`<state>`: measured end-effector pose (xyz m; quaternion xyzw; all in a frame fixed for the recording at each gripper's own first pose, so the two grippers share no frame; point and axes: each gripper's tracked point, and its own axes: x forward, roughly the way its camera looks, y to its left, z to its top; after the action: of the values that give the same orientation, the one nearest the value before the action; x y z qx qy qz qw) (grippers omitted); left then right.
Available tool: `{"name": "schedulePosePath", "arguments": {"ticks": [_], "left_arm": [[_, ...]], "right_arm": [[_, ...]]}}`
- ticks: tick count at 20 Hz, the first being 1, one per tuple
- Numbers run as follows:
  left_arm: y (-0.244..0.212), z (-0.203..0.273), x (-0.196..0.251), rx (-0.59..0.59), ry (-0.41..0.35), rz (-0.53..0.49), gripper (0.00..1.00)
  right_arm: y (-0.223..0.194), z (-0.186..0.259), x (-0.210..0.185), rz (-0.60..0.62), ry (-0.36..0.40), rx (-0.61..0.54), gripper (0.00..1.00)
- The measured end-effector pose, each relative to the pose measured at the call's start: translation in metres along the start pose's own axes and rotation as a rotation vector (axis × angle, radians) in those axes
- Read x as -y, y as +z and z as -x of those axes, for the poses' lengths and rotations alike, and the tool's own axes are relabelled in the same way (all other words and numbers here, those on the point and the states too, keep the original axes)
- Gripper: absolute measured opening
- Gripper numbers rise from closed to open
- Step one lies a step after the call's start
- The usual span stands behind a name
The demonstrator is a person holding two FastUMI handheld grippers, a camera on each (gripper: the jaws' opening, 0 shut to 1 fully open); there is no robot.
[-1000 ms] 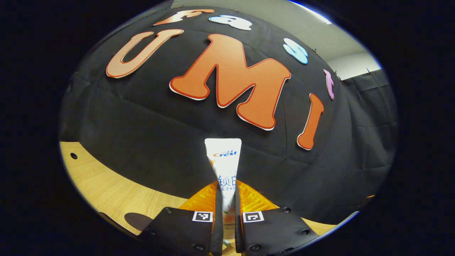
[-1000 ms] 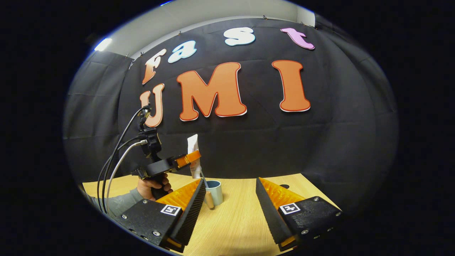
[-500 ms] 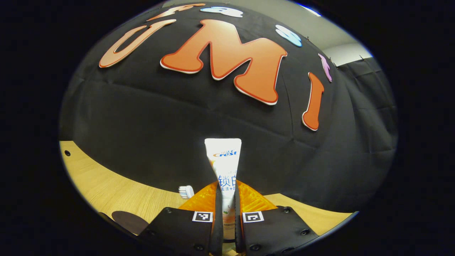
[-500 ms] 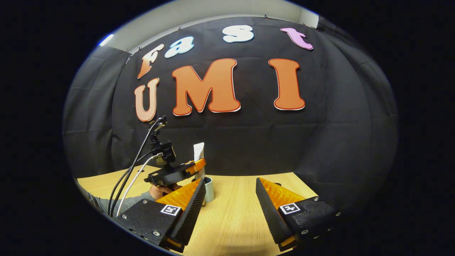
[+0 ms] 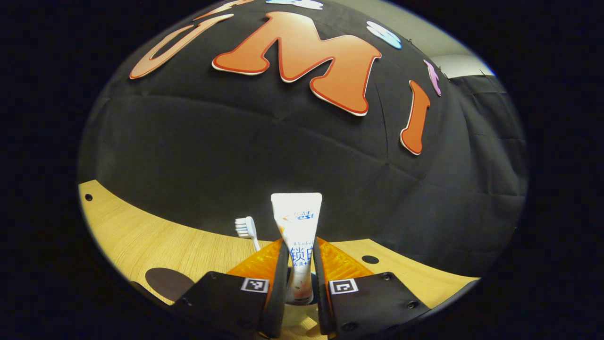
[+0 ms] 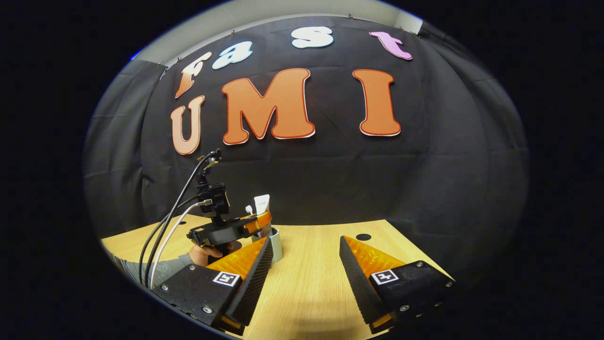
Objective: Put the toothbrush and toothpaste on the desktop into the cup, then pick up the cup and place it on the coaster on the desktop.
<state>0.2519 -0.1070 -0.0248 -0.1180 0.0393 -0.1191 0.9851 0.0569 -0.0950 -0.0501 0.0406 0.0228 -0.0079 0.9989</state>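
The white toothpaste tube [image 5: 296,222] stands upright between the fingers of my left gripper [image 5: 299,242], which are slightly parted beside it. A white toothbrush head [image 5: 245,226] pokes up just left of the tube. In the right gripper view the left gripper [image 6: 257,222] hovers over the pale blue cup [image 6: 275,245], with the toothpaste [image 6: 262,204] and the toothbrush [image 6: 247,208] sticking out of the cup. A dark round coaster [image 5: 167,282] lies on the table to the left. My right gripper [image 6: 306,241] is open and holds nothing, low over the table.
The wooden table [image 6: 311,283] has a small dark hole [image 6: 363,237] near the back. A hand [image 6: 207,252] and grey sleeve hold the left gripper, with cables rising from it. The black cloth wall stands close behind the table.
My left gripper has come down with the toothpaste into the cup, and its fingers have spread a little. The toothbrush head has come into its view. The right gripper stays open.
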Motion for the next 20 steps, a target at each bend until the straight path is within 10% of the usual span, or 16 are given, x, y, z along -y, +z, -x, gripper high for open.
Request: {"name": "schedulePosePath", "arguments": {"ticks": [20], "left_arm": [[0.053, 0.164, -0.076, -0.089, 0.114, -0.16, 0.99]], "right_arm": [[-0.028, -0.071, -0.088, 0.069, 0.116, -0.211, 0.87]]}}
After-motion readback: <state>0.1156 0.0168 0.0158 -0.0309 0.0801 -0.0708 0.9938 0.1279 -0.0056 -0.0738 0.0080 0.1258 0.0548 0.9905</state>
